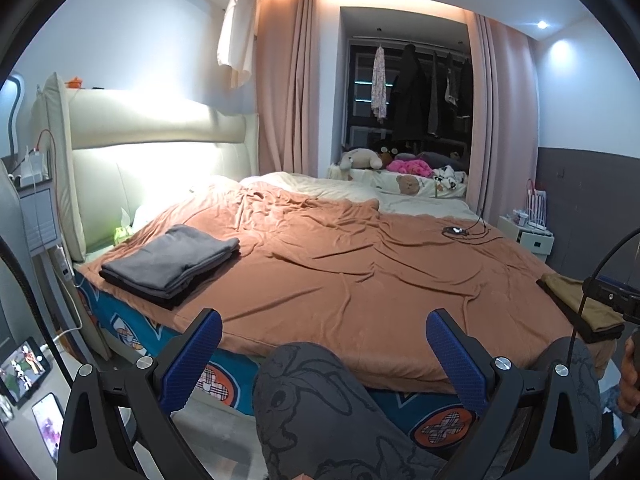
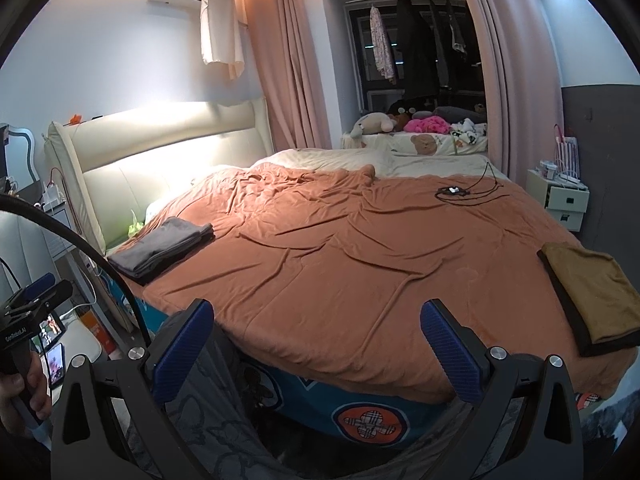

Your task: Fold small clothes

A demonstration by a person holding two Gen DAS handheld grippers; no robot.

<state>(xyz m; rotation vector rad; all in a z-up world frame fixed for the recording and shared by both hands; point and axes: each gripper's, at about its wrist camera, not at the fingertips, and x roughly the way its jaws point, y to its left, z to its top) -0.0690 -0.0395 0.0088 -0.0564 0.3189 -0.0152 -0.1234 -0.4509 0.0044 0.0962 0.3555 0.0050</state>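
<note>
While both tools are held low at the near edge of the bed, the left gripper (image 1: 324,340) is seen with its blue-padded fingers (image 1: 200,350) spread wide and nothing between them, and the right gripper (image 2: 318,330) is likewise spread apart and empty. A rumpled rust-orange blanket (image 1: 340,264) is spread over the bed ahead of both grippers. Ahead and to the left of the left gripper, near the cream padded headboard (image 1: 160,136), a neatly folded stack of grey and black clothes (image 1: 172,268) is laid flat on the blanket. Ahead and to the right of the right gripper, at the bed's right edge, a folded olive-brown garment (image 2: 596,300) is rested on a darker folded piece. The two piles are well apart, with bare blanket between them. Below the left gripper, a knee in grey cartoon-print trousers (image 1: 316,396) is seen against the bed's side. Far ahead of the right gripper, a small black device with cables (image 2: 452,191) is laid on the blanket.
</note>
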